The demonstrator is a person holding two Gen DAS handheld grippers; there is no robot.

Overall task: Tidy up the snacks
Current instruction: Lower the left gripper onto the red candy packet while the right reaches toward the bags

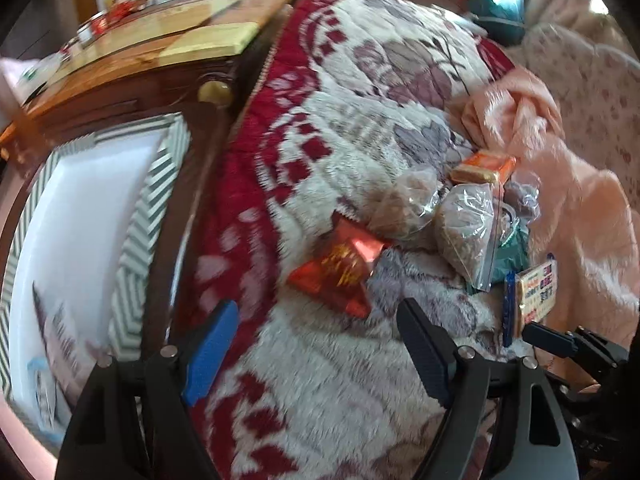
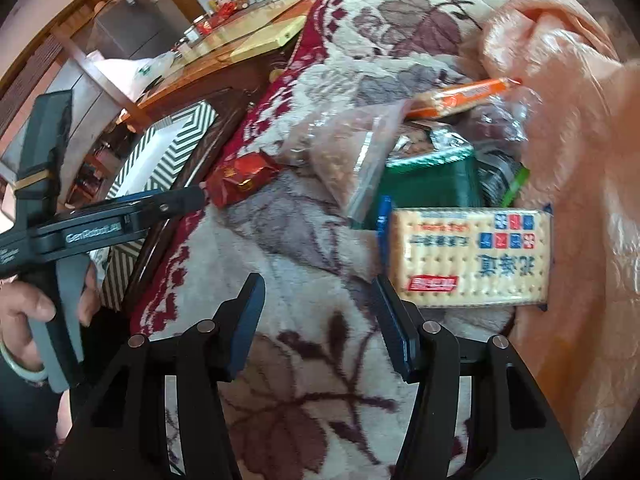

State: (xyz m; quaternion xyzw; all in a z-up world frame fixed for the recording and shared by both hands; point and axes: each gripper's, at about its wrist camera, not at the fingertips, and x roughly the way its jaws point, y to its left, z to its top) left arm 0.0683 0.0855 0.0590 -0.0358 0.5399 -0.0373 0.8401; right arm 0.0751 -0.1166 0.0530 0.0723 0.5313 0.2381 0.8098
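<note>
Currently, per both wrist views:
left hand-held gripper [image 1: 316, 344]: jaws wide apart, nothing between them; hovers over the blanket [image 1: 340, 128], just short of the red packet [image 1: 340, 268].
right hand-held gripper [image 2: 318, 320]: jaws wide apart, holding nothing; over the blanket, cracker pack [image 2: 468, 256] just past its right finger.
left, seen from right wrist: finger tip [image 2: 184, 200] just beside the red packet; a hand [image 2: 28, 320] grips the handle.
landmark: red packet, lying flat on the blanket.
clear bags: two, filled with brownish bits, one [image 1: 404, 208] touching the far side of the red packet, the other [image 1: 464, 228] right of it, tilted.
orange pack [image 1: 484, 166]: beyond the clear bags, far right of the red packet, resting on the pile.
green pack [image 2: 432, 176]: right of the red packet, behind the cracker pack, partly covered by the bags.
cracker pack: right of the red packet, near edge of the pile, label up.
box [image 1: 80, 216]: white inside, zigzag rim, left of the red packet, off the blanket edge; something pale lies in it, too blurred to tell.
pink cloth [image 1: 560, 184]: right of the pile, bunched.
counter [image 1: 152, 44]: wooden, beyond the box, small items on it, blurred.
</note>
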